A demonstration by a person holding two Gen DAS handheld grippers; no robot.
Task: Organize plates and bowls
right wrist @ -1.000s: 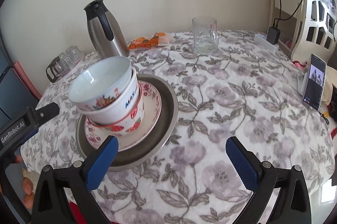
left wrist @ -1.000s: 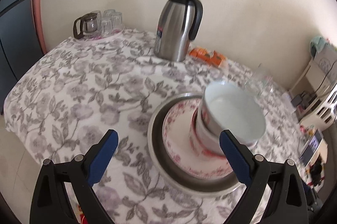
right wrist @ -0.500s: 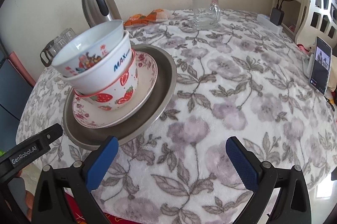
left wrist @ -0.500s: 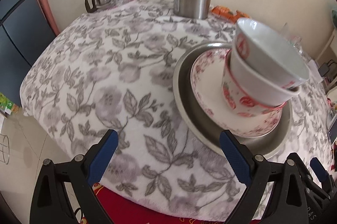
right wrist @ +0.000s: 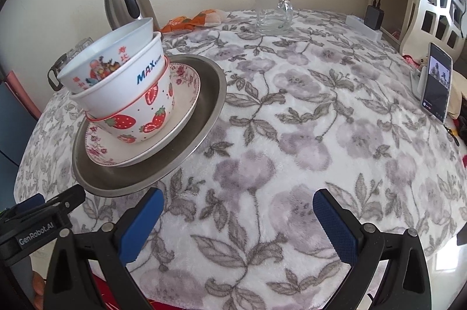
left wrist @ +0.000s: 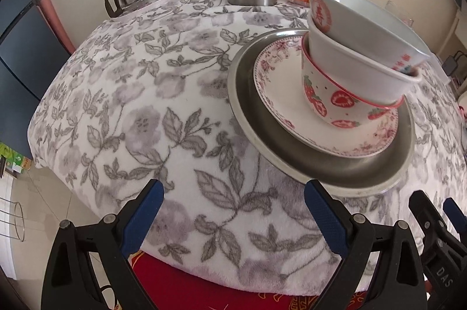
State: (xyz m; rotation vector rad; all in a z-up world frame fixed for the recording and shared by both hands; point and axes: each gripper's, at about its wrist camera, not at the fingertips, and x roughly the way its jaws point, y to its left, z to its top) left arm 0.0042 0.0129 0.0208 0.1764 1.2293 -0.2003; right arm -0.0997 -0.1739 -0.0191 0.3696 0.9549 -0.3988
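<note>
Both my left gripper (left wrist: pixel 232 210) and right gripper (right wrist: pixel 238 218) gape wide, holding nothing, just short of the steel plate (right wrist: pixel 210 94) near the table's front edge. It carries a floral plate (right wrist: pixel 186 85) and three nested bowls (right wrist: pixel 125 82), leaning; I judge a careless nudge could topple them.

— What did the stack look like on my feed?

— A steel plate (right wrist: pixel 204 117) sat at centre left of my right view, bearing a floral plate (right wrist: pixel 186 102).

— And the bowls?

— The strawberry bowl (right wrist: pixel 146 117) held a white bowl (right wrist: pixel 137 76) and a tilted painted bowl (right wrist: pixel 108 59).
</note>
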